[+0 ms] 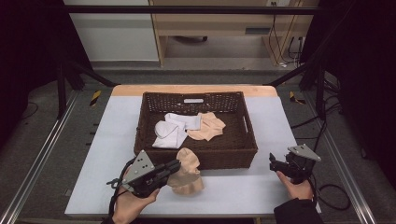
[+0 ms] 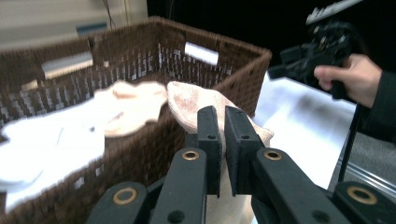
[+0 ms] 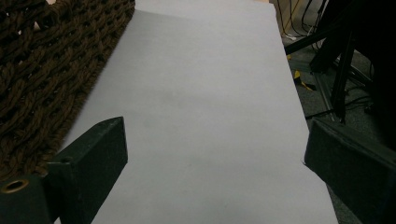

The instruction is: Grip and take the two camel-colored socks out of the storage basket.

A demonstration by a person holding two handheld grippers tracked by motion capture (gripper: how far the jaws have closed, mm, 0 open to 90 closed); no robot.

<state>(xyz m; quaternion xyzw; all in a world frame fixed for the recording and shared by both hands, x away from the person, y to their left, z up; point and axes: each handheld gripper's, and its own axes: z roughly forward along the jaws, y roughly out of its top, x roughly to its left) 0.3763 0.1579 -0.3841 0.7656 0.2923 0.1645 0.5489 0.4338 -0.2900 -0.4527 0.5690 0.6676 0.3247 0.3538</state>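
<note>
left gripper (image 1: 175,166) clenched on peach sock (image 1: 187,171), hanging just outside basket front wall (image 1: 205,156), near table (image 1: 233,191). right gripper (image 1: 275,163) released, idle over bare table. advice: set sock down flat, keep clear of wicker, then release.

One wicker basket (image 1: 233,151), two white socks (image 1: 173,128), two peach socks (image 1: 187,172), two claws (image 1: 175,167).

A dark brown woven basket (image 1: 196,154) holds white socks (image 1: 170,130) and a peach sock (image 1: 208,126); another peach sock (image 1: 187,172) lies on the near, pale grey table (image 1: 261,186).
</note>
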